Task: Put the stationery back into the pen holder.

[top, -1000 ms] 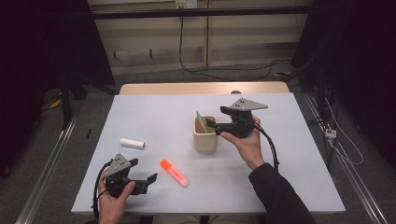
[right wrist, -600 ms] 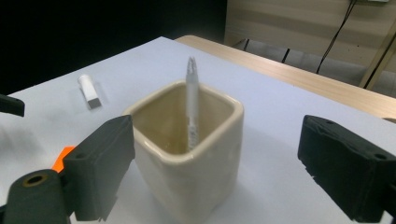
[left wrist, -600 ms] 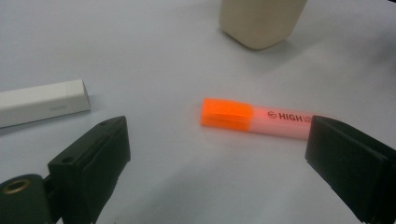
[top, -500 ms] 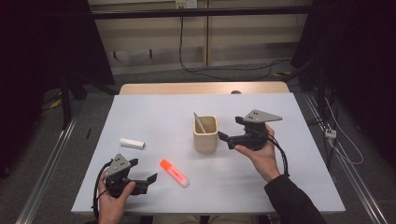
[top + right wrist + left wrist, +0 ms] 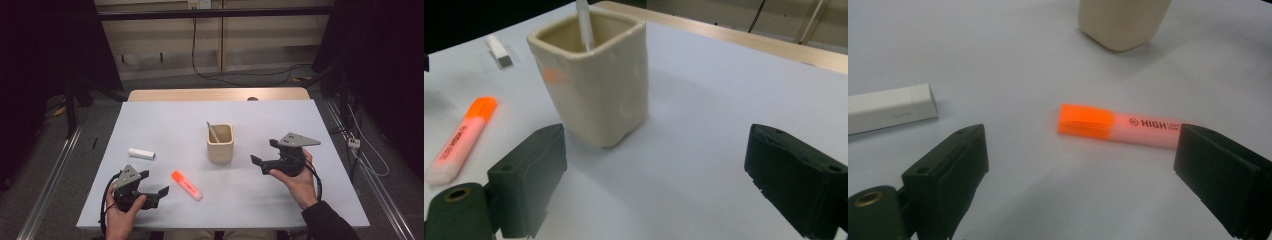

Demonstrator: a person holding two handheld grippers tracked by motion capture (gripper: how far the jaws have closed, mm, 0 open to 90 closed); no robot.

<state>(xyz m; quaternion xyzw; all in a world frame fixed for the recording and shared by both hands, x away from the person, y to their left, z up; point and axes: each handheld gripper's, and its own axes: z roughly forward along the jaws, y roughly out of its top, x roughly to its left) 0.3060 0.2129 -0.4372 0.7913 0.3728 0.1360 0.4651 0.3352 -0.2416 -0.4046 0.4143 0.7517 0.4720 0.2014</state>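
While the right gripper [image 5: 263, 164] is drawn back from the cup [image 5: 220, 143] toward the table's right edge, a pen [image 5: 213, 132] is seen standing tilted inside that cup, near the middle of the table [image 5: 165, 117]. The right jaws have just been opening and now stand wide with nothing between them; in the right gripper view the cup sits ahead of the left jaw, clear of both pads. This reads as the end of a drop — the pen appears delivered and the empty gripper is being withdrawn.

The left gripper [image 5: 157, 192] is held low by the near left corner, its jaws also spread wide and empty. The highlighter [image 5: 186, 185] lies flat just ahead of it, close to the near edge, orange cap toward the cup. In the left gripper view the highlighter [image 5: 1118, 126] is framed between the two jaws but is not touched, its far end passing behind the right jaw. A white stick [image 5: 141, 153] lies farther off, toward the left edge.

The highlighter is judged to be the next item for the cup. For that, the left gripper would need to be lowered over the barrel, closed across its narrow width, then lifted and tipped upright — with care that the pen already inside is not knocked.
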